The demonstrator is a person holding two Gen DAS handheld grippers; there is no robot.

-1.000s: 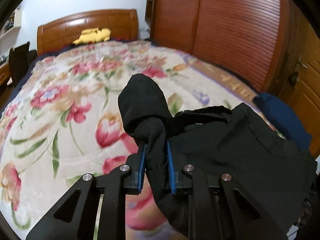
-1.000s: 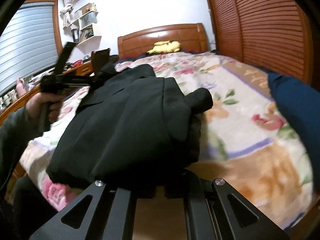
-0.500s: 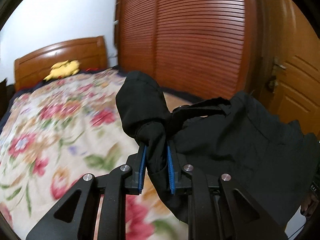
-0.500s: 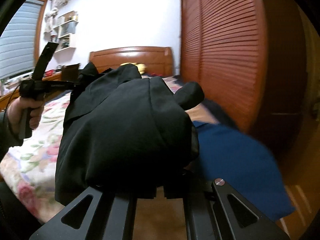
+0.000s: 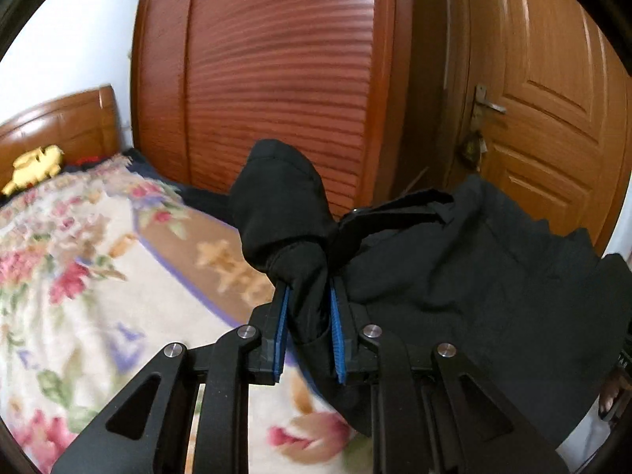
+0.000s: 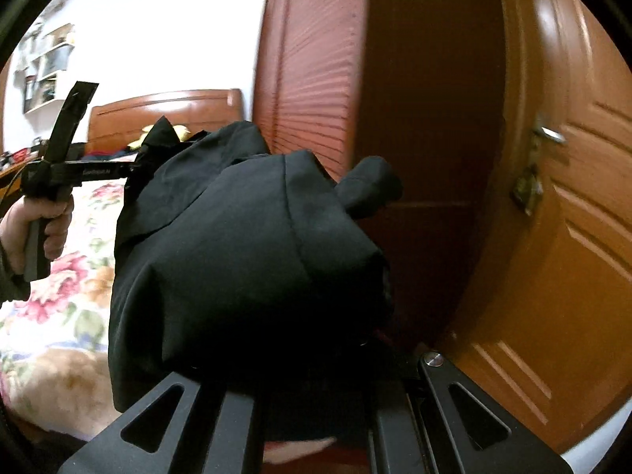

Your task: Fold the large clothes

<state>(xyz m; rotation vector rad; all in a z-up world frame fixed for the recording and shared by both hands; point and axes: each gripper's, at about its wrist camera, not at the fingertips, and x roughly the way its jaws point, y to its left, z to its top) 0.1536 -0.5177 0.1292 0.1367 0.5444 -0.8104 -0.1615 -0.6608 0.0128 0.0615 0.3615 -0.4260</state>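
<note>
A black jacket (image 5: 474,276) is hanging bunched between both grippers. The left gripper (image 5: 308,331) is pinching its fold; the right gripper (image 6: 316,387) is sitting closed, buried under the cloth

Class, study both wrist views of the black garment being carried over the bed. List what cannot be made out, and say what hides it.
- Right wrist view: right gripper fingertips and their grip, buried under the black garment.
- Left wrist view: garment's full shape, cut off by the right frame edge; bunched cloth covers the left gripper pads.
- Both views: floral bedspread pattern, motion-blurred.
- Right wrist view: wall shelves, too small and blurred.
</note>
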